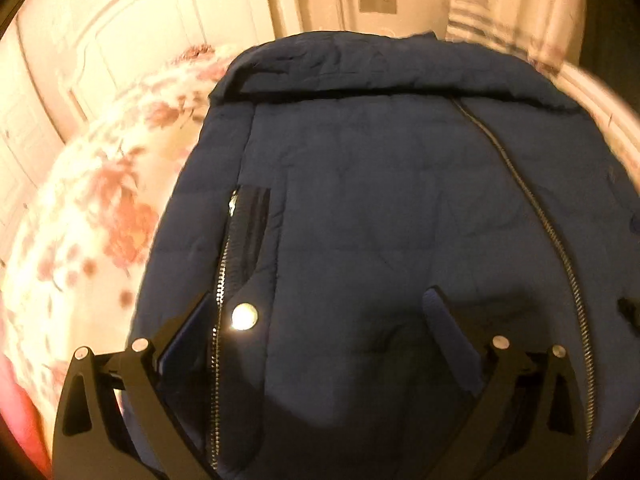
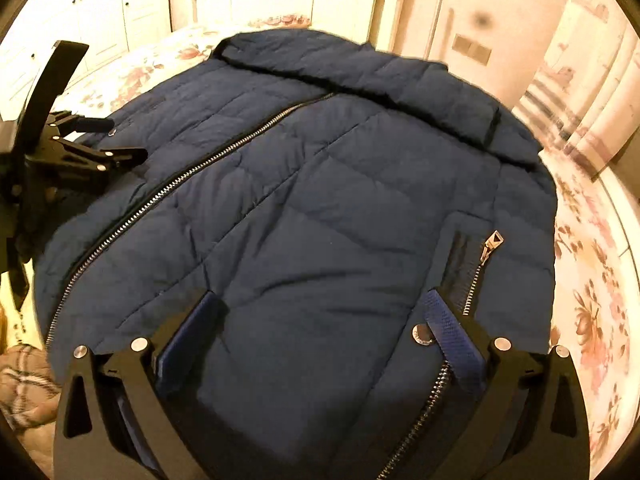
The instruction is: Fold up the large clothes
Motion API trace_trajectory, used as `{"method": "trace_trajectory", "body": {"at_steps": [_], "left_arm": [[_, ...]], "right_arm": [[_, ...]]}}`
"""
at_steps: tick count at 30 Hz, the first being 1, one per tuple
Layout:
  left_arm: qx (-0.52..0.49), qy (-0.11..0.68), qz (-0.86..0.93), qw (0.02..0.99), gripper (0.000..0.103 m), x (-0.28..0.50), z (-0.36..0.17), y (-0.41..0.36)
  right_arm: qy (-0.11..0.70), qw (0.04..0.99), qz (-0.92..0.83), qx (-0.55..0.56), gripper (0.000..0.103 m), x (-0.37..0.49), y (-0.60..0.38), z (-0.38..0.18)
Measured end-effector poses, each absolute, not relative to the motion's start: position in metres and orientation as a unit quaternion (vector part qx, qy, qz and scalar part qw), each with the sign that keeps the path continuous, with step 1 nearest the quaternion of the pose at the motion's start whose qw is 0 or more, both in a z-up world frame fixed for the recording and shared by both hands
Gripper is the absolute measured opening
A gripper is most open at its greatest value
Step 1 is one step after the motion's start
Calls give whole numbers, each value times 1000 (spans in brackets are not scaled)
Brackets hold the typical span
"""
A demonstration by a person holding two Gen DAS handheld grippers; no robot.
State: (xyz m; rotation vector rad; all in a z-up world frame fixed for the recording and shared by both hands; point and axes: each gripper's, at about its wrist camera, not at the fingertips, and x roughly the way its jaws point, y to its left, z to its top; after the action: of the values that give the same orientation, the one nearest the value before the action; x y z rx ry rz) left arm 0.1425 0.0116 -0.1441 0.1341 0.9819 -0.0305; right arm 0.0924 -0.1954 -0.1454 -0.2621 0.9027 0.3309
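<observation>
- While the navy jacket [image 2: 304, 208] lies zipped and face up across the floral bed [image 2: 592, 304], filling the middle of both frames, we hold the left tool [image 1: 320, 312] and right tool [image 2: 324, 312] with fingers apart over its lower edge, gripping nothing
- The padding looks slippery; a shallow pinch could slide off
- The pocket zip [image 2: 478, 268], lower right, could snag

Both grippers [image 1: 320, 312] [image 2: 324, 312]: black angular frames w/ silver screws, blue pads [image 2: 452, 340] inside jaws.
</observation>
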Motion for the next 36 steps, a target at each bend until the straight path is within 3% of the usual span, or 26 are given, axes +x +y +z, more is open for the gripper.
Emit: {"method": "trace_trajectory", "body": {"at_steps": [8, 11, 13, 28, 31, 36], "left_arm": [[49, 424, -66, 902, 101, 86, -118, -13], [92, 441, -59, 891, 101, 70, -141, -30], [72, 409, -54, 908, 101, 60, -148, -26], [64, 422, -57, 903, 101, 61, -148, -26], [34, 430, -68, 900, 96, 58, -138, -11], [-27, 414, -17, 910, 95, 41, -124, 61]], "right_arm": [[392, 891, 185, -134, 98, 50, -170, -123], [405, 880, 195, -153, 99, 44, -161, -142], [411, 882, 200, -110, 99, 49, -169, -147], [393, 896, 179, -109, 99, 47, -162, -151], [402, 891, 171, -129, 98, 43, -168, -142], [359, 920, 107, -116, 98, 10, -227, -116]]}}
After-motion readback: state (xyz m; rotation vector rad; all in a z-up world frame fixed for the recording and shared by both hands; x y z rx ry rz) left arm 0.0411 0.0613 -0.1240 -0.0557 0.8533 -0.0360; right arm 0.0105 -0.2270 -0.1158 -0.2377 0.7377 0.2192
